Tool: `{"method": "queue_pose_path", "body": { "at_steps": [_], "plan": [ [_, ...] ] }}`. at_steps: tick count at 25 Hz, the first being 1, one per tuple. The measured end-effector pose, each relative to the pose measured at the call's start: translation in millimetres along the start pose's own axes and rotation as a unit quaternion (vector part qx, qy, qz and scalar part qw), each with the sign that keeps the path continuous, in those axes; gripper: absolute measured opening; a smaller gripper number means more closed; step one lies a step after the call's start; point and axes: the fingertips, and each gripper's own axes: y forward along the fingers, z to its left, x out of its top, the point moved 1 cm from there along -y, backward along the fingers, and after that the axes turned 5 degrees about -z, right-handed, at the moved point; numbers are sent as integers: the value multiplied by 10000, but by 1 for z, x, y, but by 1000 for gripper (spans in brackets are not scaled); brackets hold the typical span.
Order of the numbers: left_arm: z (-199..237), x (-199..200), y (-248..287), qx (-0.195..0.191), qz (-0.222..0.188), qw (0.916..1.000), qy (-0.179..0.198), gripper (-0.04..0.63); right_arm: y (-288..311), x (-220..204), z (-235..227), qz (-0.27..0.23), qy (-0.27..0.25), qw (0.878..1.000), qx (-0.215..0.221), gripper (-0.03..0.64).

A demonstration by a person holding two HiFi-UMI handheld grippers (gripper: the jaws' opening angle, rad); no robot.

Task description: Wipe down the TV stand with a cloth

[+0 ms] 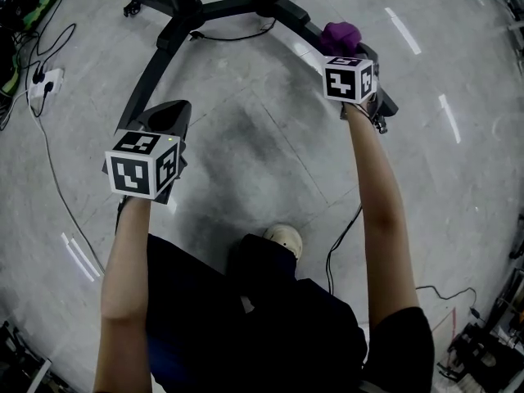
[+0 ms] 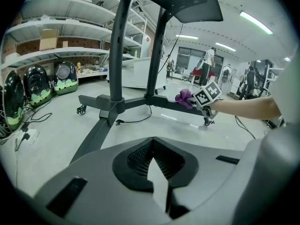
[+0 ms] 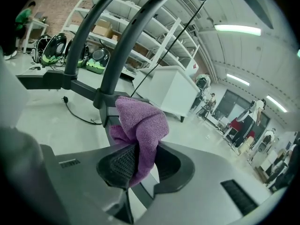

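Note:
The TV stand's black base [image 1: 160,68] spreads its legs over the grey floor, with casters at the ends. A purple cloth [image 1: 339,36] lies bunched on the stand's right leg, and my right gripper [image 1: 345,54] is shut on it. In the right gripper view the cloth [image 3: 140,121] is pinched between the pads of the right gripper [image 3: 139,150] and rests against the leg [image 3: 105,108] below the curved posts. My left gripper [image 1: 168,115] hovers over the left leg [image 2: 96,135]; this left gripper [image 2: 152,146] is shut and holds nothing. From the left gripper view the cloth [image 2: 184,96] shows far off.
A power strip [image 1: 45,82] and cables lie on the floor at the left; another cable [image 1: 340,244] runs beside the person's shoe [image 1: 285,237]. Shelving [image 2: 56,32], round carriers [image 2: 63,76] and a white cabinet [image 2: 138,71] stand behind the stand. People stand far back.

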Motion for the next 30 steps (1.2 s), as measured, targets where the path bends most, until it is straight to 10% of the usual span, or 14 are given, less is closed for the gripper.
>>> {"method": "queue_pose_path", "body": {
  "at_steps": [30],
  "plan": [
    [-100, -8, 84, -1072, 149, 9936, 327, 6, -82, -114, -94, 557, 219, 9966, -569, 100]
  ]
}}
